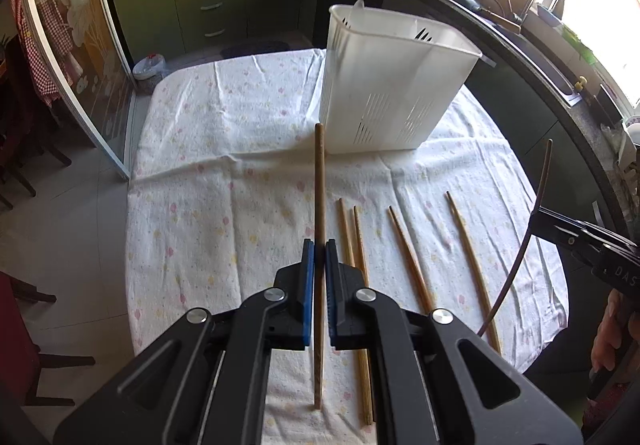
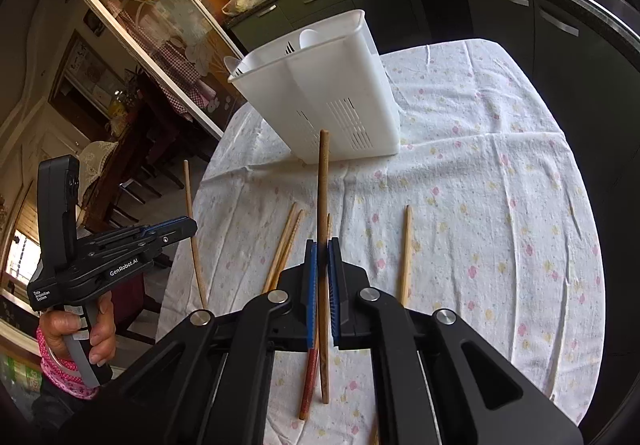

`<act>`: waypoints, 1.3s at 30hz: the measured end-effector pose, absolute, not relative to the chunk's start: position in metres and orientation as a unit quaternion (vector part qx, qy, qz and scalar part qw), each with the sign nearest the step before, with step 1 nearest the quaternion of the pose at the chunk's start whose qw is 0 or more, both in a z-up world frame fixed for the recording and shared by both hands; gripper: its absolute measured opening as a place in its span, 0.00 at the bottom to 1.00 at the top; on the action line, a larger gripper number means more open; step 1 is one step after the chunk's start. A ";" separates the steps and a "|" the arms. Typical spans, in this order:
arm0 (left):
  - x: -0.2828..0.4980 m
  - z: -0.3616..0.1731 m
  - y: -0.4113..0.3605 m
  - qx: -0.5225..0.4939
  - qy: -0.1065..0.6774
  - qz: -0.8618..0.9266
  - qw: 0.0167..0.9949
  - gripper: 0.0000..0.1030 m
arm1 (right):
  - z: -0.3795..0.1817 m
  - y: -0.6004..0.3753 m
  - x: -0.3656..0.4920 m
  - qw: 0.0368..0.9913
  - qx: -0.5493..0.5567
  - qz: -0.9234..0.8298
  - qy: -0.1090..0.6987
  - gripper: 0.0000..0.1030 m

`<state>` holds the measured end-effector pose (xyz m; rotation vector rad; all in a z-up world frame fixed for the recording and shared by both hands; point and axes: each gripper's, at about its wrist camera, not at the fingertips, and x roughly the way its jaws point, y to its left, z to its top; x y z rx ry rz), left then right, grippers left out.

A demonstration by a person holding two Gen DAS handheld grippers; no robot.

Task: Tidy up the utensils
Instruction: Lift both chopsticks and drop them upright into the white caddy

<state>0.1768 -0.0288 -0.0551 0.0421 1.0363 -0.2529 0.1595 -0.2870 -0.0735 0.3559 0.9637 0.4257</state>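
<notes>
A white slotted utensil holder (image 1: 394, 85) stands at the far side of the cloth-covered table; it also shows in the right wrist view (image 2: 320, 93). My left gripper (image 1: 319, 247) is shut on a brown chopstick (image 1: 319, 197) that points toward the holder. My right gripper (image 2: 322, 247) is shut on another brown chopstick (image 2: 322, 197), also raised toward the holder. Several loose chopsticks (image 1: 408, 253) lie on the cloth between the grippers. The left gripper shows in the right wrist view (image 2: 188, 225), the right gripper in the left wrist view (image 1: 538, 217).
The table wears a white flowered cloth (image 1: 224, 173). A dark kitchen counter with a sink (image 1: 552, 57) curves along the right. A glass sliding door (image 1: 76, 57) and chairs stand at the left. Utensils show inside the holder.
</notes>
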 end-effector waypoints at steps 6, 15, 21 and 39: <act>0.169 -0.013 -0.037 0.017 0.453 -0.135 0.881 0.05 | -0.040 -0.302 0.151 0.871 0.163 0.211 0.412 0.06; 0.177 0.044 -0.054 0.014 0.400 -0.148 0.904 0.05 | 0.009 -0.314 0.158 0.895 0.159 0.212 0.359 0.06; 0.188 0.092 -0.067 0.015 0.356 -0.156 0.922 0.05 | 0.056 -0.323 0.171 0.912 0.152 0.207 0.319 0.06; 0.275 0.094 -0.104 0.017 0.350 -0.127 0.928 0.05 | 0.085 -0.313 0.286 0.937 0.123 0.144 0.292 0.06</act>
